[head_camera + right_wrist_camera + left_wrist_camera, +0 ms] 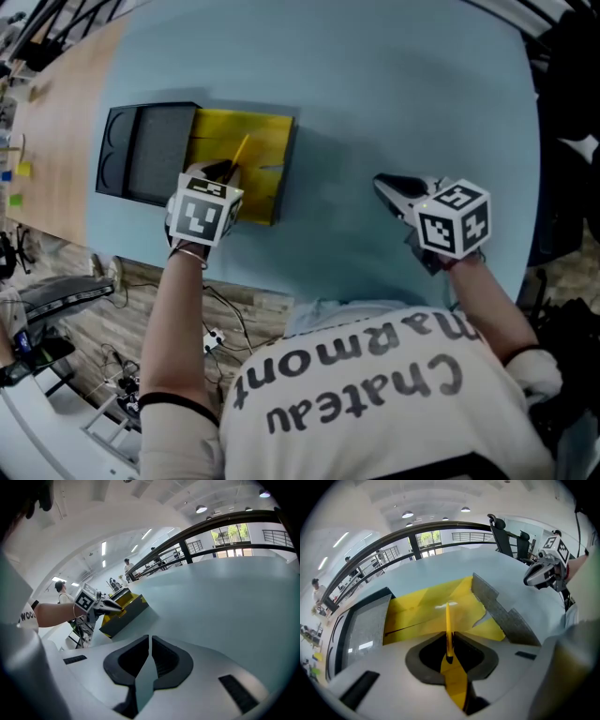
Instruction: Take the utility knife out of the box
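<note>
Yellow knife [448,618] pinched thinly in your left tongs [449,635] may drop into the box [419,606]; right tongs [149,637] closed, empty.

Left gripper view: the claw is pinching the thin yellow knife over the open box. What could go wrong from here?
1. The left claw grips the utility knife only at its near end, edge-on, so it may pivot or slip on lifting.
2. The box lies unheld, with the right claw shut and well away, so it could drag along if the knife catches on the yellow lining.
</note>
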The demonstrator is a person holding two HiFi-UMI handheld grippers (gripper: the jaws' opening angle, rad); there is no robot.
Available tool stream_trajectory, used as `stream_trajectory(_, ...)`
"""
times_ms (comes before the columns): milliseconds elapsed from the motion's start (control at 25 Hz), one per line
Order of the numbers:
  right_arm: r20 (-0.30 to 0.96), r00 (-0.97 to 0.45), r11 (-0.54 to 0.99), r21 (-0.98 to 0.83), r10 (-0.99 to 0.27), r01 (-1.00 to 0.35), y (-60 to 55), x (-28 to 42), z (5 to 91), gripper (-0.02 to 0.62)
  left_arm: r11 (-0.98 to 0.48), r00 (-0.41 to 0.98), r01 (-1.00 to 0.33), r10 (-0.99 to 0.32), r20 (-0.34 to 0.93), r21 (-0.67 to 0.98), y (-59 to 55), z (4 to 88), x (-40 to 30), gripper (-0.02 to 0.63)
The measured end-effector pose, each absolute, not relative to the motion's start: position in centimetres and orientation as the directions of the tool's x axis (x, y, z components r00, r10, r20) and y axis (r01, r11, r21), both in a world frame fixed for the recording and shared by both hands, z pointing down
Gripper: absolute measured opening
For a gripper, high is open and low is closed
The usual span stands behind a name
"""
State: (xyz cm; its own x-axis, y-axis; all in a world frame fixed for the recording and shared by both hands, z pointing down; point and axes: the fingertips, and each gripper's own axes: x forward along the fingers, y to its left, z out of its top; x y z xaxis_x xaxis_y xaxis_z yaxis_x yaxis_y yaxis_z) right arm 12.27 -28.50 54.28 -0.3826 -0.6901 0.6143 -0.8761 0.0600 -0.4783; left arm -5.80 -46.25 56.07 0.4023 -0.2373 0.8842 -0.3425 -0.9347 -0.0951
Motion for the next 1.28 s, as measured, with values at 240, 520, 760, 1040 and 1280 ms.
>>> stream_trajectory(240, 0.617, -0.382, 0.066, -0.471, -0.688, -0.880, -28.1, 12.1, 54.1, 0.045, -0.913, 0.435, -0.398, -0.271, 0.859, -0.086, -45.9, 54.0, -5.9, 0.051)
stream_trajectory(520, 0.614, -0.391, 0.091, -0.461, -0.685, -0.883, -27.5, 11.4, 53.4, 0.044, -0.861, 0.548, -0.493, -0.422, 0.722, -0.128, -44.7, 50.0, -5.8, 0.051)
stream_trajectory(760, 0.615, -0.410, 0.123, -0.454, -0.673, -0.882, -26.0, 10.0, 52.9, 0.045, -0.802, 0.758, -0.587, -0.494, 0.426, 0.113, -41.3, 43.3, -5.0, 0.051)
stream_trajectory(1040, 0.599, -0.446, 0.178, -0.453, -0.665, -0.874, -24.4, 7.8, 51.4, 0.046, -0.743, 0.781, -0.615, -0.526, 0.337, 0.263, -36.7, 40.6, -7.2, 0.051)
stream_trajectory(1280, 0.587, -0.475, 0.225, -0.448, -0.655, -0.865, -22.1, 6.3, 50.6, 0.046, -0.678, 0.749, -0.662, -0.582, 0.316, 0.321, -33.1, 40.6, -10.5, 0.051)
